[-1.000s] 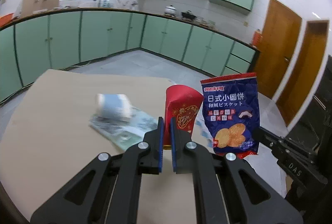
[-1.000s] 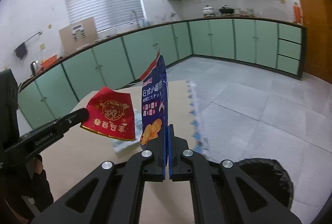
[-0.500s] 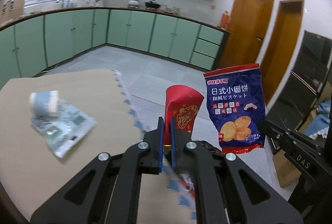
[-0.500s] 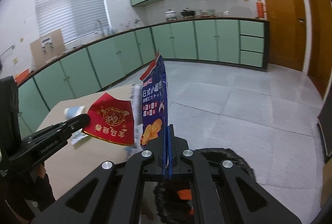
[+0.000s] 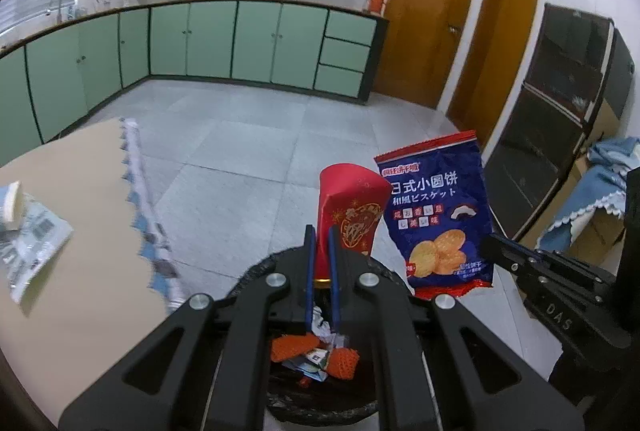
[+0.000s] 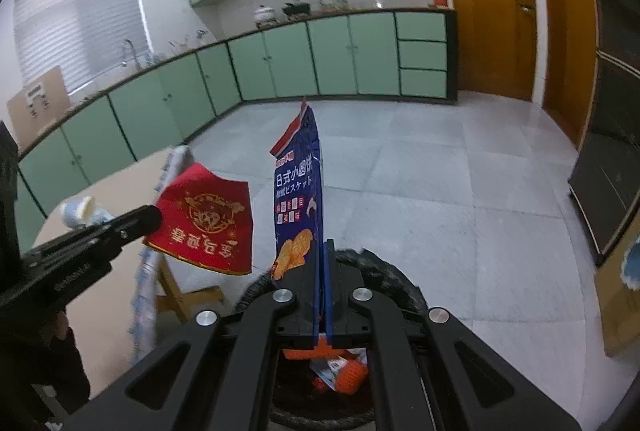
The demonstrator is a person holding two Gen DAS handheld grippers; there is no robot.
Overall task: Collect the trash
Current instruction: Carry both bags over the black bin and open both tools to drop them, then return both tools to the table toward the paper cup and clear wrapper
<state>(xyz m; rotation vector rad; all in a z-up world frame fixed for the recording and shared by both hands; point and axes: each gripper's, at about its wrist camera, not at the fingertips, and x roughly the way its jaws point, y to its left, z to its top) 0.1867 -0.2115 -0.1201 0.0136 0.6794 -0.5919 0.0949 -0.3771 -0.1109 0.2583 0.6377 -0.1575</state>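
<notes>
My left gripper (image 5: 321, 231) is shut on a red packet with gold print (image 5: 352, 207), held upright above a black-lined trash bin (image 5: 256, 271). My right gripper (image 6: 323, 245) is shut on a blue biscuit bag (image 6: 298, 191), also over the bin (image 6: 394, 281). Each view shows the other gripper's item: the blue bag (image 5: 438, 215) to the right of the red packet, the red packet (image 6: 204, 219) to the left of the bag. Orange and white trash (image 5: 312, 351) lies inside the bin.
The tan table (image 5: 80, 271) lies left of the bin, with a green-white wrapper (image 5: 32, 247) and a small white cup (image 5: 12, 207) on it. A fringed cloth edge (image 5: 144, 207) hangs at the table's side. Grey tile floor, green cabinets and wooden doors lie beyond.
Both grippers have swung right, away from the table, carrying the red packet and blue bag. The trash bin has come into view directly beneath them.
</notes>
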